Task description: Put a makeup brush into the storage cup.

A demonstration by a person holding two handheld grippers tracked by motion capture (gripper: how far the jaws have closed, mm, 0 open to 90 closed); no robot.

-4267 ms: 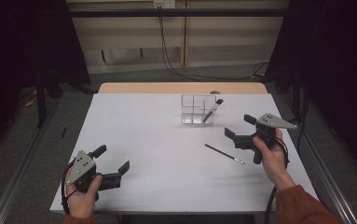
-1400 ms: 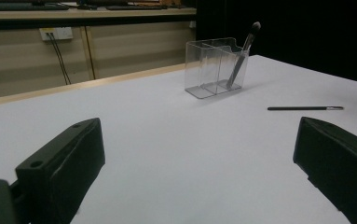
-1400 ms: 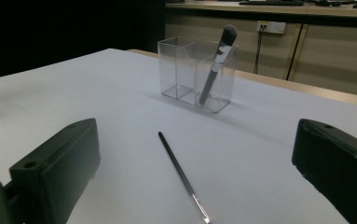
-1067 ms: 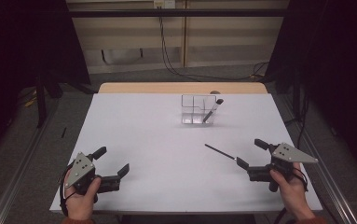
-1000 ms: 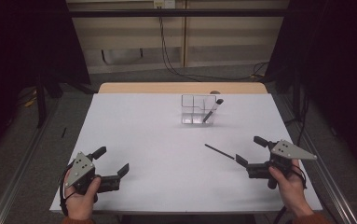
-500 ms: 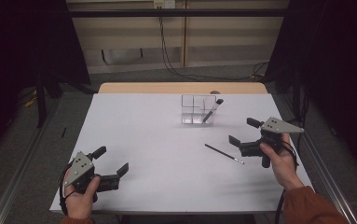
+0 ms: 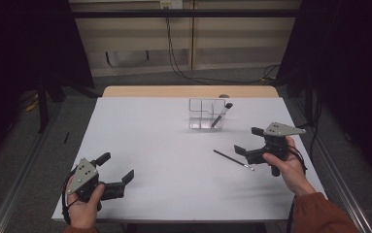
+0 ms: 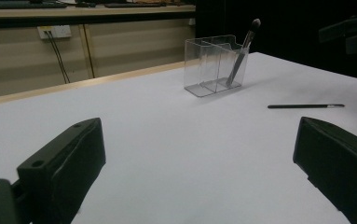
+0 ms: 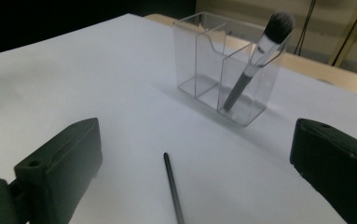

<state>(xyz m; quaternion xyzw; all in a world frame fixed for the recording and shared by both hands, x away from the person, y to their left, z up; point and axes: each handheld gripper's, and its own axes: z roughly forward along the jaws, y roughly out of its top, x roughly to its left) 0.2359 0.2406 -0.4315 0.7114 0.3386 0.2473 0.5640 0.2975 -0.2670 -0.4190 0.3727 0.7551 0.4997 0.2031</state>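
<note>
Right gripper view crops thin brush (image 9: 174, 189).

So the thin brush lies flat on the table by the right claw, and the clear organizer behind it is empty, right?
Not quite. The clear organizer is not empty: a fluffy makeup brush leans in its end compartment, as the right gripper view shows. The thin brush does lie flat by the right claw.

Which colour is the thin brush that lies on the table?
The thin brush is black with a small silvery end, best seen in the left gripper view.

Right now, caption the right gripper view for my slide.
Open right gripper faces a thin brush lying on the table, before a clear organizer holding a makeup brush.
</note>
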